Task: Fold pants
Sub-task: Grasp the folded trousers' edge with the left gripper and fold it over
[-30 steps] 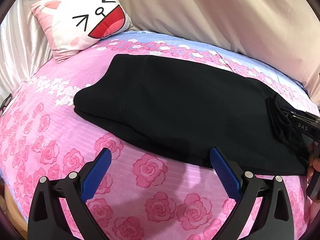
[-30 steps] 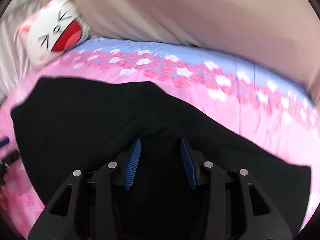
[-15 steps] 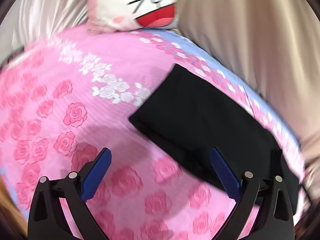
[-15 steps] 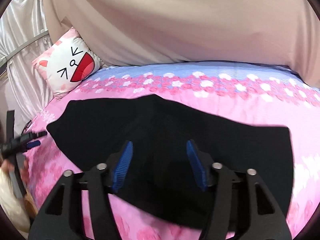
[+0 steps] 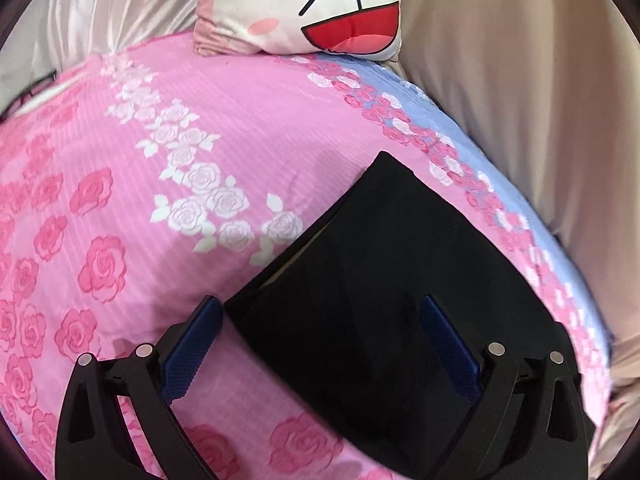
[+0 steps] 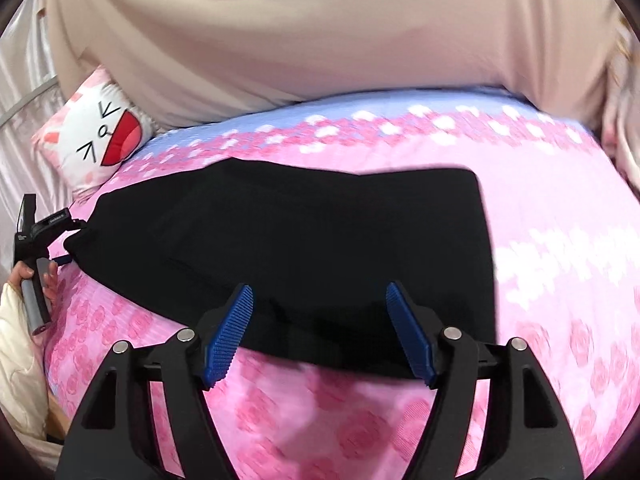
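The black pants (image 5: 384,280) lie folded flat as a long strip on the pink rose bedspread (image 5: 180,160). My left gripper (image 5: 320,320) is open and empty, its blue pads straddling the near left corner of the pants just above the cloth. In the right wrist view the pants (image 6: 300,248) stretch across the bed. My right gripper (image 6: 320,308) is open and empty, hovering over the pants' near edge. The left gripper (image 6: 60,256) shows there at the pants' far left end, held by a hand.
A cartoon-face pillow (image 5: 320,4) leans at the head of the bed; it also shows in the right wrist view (image 6: 96,136). A beige curtain (image 6: 320,32) hangs behind the bed. A blue band of the bedspread (image 6: 360,112) runs along the far side.
My left gripper swung left and came down over the pants' left end. My right gripper let go of the cloth, opened wider and drew back to the near edge.
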A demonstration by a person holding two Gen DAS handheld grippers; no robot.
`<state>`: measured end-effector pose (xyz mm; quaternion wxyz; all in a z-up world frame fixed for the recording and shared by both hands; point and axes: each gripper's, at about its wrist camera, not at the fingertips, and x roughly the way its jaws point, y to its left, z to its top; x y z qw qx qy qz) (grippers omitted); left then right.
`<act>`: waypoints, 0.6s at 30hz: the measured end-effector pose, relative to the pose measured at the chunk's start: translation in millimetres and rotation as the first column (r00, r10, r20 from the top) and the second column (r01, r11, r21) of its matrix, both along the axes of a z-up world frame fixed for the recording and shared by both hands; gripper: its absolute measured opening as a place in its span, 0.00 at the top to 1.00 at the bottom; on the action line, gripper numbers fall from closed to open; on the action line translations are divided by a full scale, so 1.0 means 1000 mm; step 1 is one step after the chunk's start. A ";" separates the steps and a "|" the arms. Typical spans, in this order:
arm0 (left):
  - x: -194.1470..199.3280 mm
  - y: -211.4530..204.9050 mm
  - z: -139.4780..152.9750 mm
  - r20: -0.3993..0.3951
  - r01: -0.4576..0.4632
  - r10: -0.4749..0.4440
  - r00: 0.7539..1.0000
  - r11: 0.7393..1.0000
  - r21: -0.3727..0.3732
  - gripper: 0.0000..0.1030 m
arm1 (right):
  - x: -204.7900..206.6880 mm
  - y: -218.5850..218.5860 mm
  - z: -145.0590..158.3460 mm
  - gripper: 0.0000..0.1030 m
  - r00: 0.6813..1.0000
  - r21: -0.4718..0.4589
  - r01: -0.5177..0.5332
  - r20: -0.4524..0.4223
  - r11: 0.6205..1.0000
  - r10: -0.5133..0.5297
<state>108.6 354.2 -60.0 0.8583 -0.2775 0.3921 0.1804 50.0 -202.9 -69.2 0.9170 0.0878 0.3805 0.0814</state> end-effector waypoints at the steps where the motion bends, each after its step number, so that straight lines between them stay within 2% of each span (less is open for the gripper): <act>1: 0.003 -0.004 0.000 -0.005 -0.002 0.002 1.000 1.000 0.025 0.08 | -0.003 -0.007 -0.002 0.34 1.000 0.011 0.013 0.002 1.000 -0.013; 4: 0.006 -0.006 -0.004 -0.002 -0.017 0.018 1.000 0.998 0.065 0.09 | -0.013 -0.024 -0.004 0.34 0.999 0.039 0.040 0.030 0.998 -0.041; 6: 0.003 -0.006 -0.004 0.003 -0.047 0.047 0.999 0.996 0.081 0.19 | -0.019 -0.035 -0.002 0.34 0.997 0.048 0.054 0.058 0.997 -0.056; 7: 0.000 -0.004 -0.003 0.008 -0.063 0.062 0.998 0.995 0.079 0.30 | -0.023 -0.041 -0.002 0.33 0.995 0.052 0.064 0.069 0.997 -0.068; 8: -0.002 -0.002 -0.002 0.007 -0.084 0.084 0.996 0.993 0.083 0.52 | -0.025 -0.048 -0.002 0.32 0.994 0.061 0.079 0.071 0.995 -0.084; 9: -0.005 0.001 0.002 0.030 -0.083 0.082 0.996 0.994 0.067 0.62 | -0.028 -0.056 -0.004 0.28 0.993 0.072 0.093 0.068 0.993 -0.098; 10: -0.006 0.002 0.005 0.046 -0.073 0.070 0.996 0.996 0.050 0.78 | -0.029 -0.061 -0.004 0.26 0.991 0.073 0.109 0.070 0.991 -0.114; 11: -0.007 0.001 0.011 0.066 -0.053 0.051 0.996 0.998 0.025 0.83 | -0.031 -0.069 -0.006 0.25 0.989 0.072 0.126 0.071 0.989 -0.131; 12: -0.007 -0.005 0.020 0.078 -0.036 0.033 0.996 0.999 0.040 0.83 | -0.032 -0.074 -0.008 0.25 0.988 0.074 0.134 0.068 0.988 -0.139; 13: -0.006 -0.016 0.031 0.084 -0.021 0.013 0.996 0.995 0.093 0.84 | -0.032 -0.084 -0.012 0.25 0.986 0.089 0.152 0.052 0.984 -0.157; 15: -0.003 -0.043 0.052 0.101 0.028 -0.047 0.994 0.983 0.183 0.84 | -0.033 -0.109 -0.022 0.25 0.980 0.188 0.190 0.024 0.964 -0.198; 18: 0.005 -0.095 0.080 0.124 0.125 -0.162 0.979 0.956 0.265 0.84 | -0.034 -0.139 -0.035 0.25 0.968 0.307 0.240 -0.003 0.921 -0.251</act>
